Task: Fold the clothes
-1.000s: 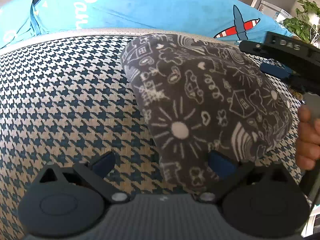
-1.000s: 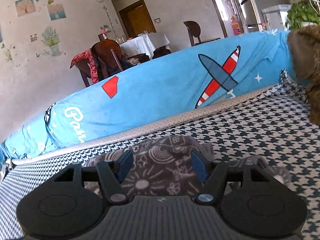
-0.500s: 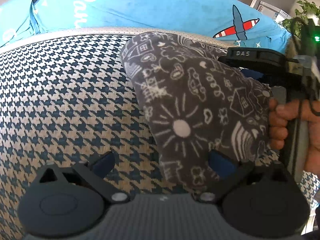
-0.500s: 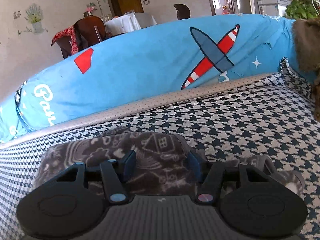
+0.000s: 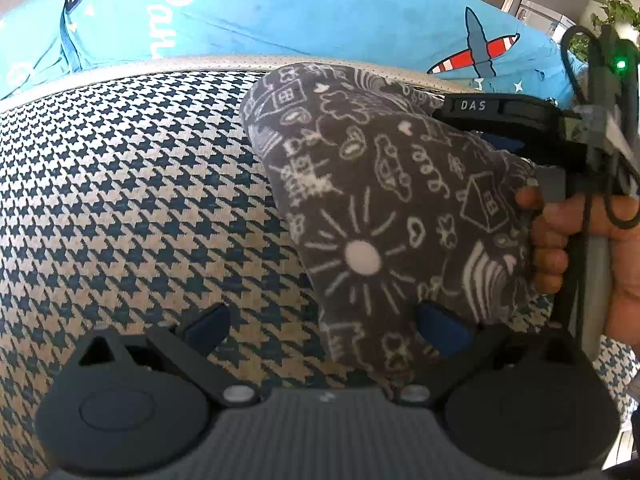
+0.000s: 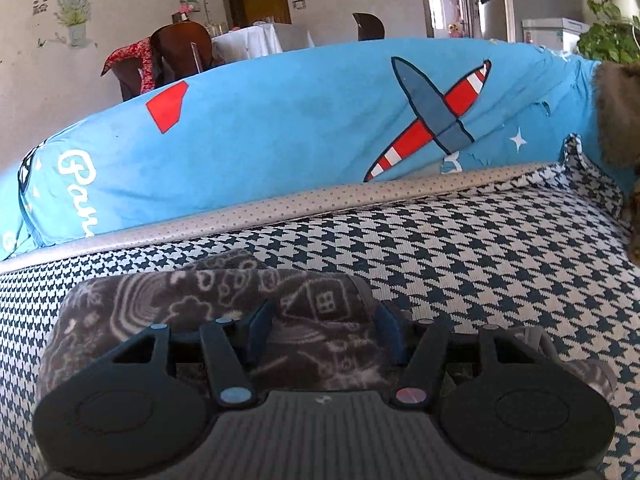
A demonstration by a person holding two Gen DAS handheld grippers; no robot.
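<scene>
Grey doodle-print garment lying folded on a houndstooth cushion, both grippers at its edges.

Left wrist view: the left gripper [image 5: 322, 326] stands wide open, its right finger against the near edge of the garment [image 5: 384, 208], holding nothing; bare houndstooth cushion [image 5: 132, 200] spreads to the left, while the right gripper [image 5: 500, 136] and the hand [image 5: 560, 240] crowd the garment's right edge. Right wrist view: the right gripper [image 6: 324, 330], jaws about half open after closing slightly, straddles a raised fold of the garment [image 6: 224, 300] without clearly pinching it; open cushion [image 6: 480, 264] runs right to the blue bolster [image 6: 280, 136].
</scene>
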